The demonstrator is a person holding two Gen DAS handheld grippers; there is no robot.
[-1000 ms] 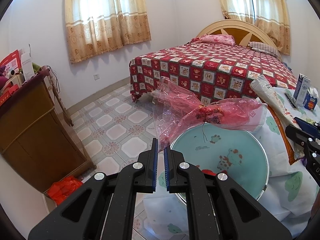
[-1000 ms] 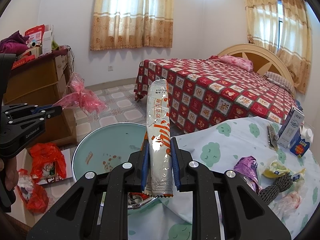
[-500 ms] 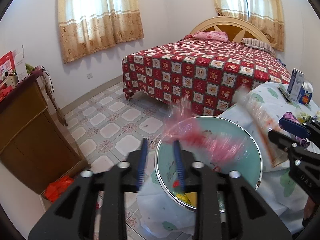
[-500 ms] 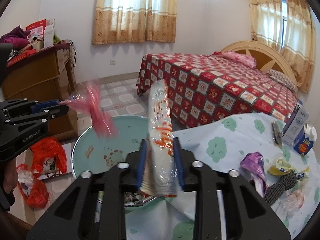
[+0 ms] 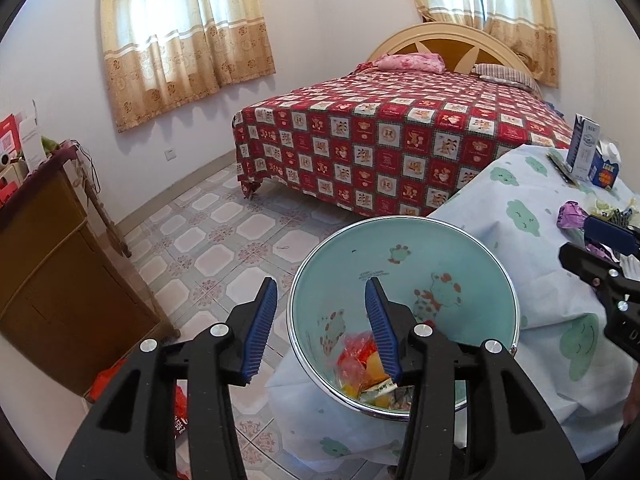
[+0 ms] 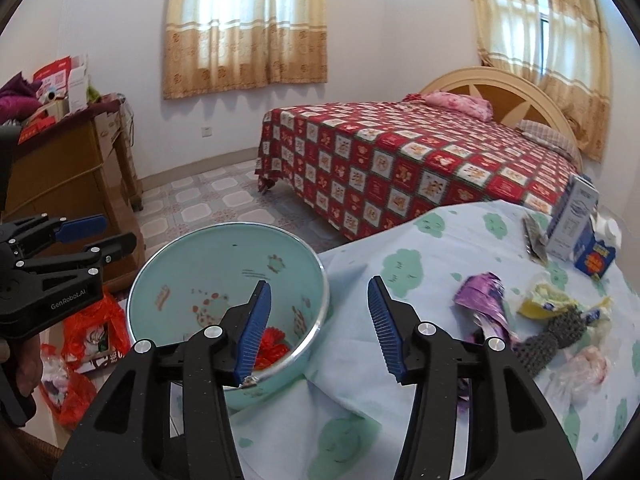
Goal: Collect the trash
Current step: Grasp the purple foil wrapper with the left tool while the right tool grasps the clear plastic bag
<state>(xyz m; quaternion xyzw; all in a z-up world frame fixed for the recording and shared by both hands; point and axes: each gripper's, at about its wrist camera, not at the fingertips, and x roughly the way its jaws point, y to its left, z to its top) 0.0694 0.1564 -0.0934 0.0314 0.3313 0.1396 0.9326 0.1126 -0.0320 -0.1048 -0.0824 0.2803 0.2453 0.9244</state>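
Trash is in two places now: some already lies at the bottom of the pale green basin (image 5: 404, 264), a heap of red and yellow wrappers (image 5: 362, 364), and the rest sits well apart from it on the cloud-print cloth (image 6: 420, 264) to your right. Both your tools are free. The left gripper (image 5: 322, 320) has just been opening and has nothing between its blue pads; it hangs over the near rim of the basin. The right gripper (image 6: 320, 320) has just been opening too, also with nothing in it, poised where the basin's edge meets the cloth.

The drop looks done, so the step in hand is the reach for the next piece. Take the right gripper across the cloth to the crumpled purple wrapper (image 6: 482, 300), the nearest loose item. Come at it low and from the side so one pad slides under the foil, and pinch the wrapper alone (the cloth is slack and will bunch up into the jaws if you press down). The grey knitted piece (image 6: 548, 340) and yellow wrapper (image 6: 548, 304) lie just beside it; keep clear of them and take one item per trip. Leave the left gripper by the basin rim, out of the right one's path back.
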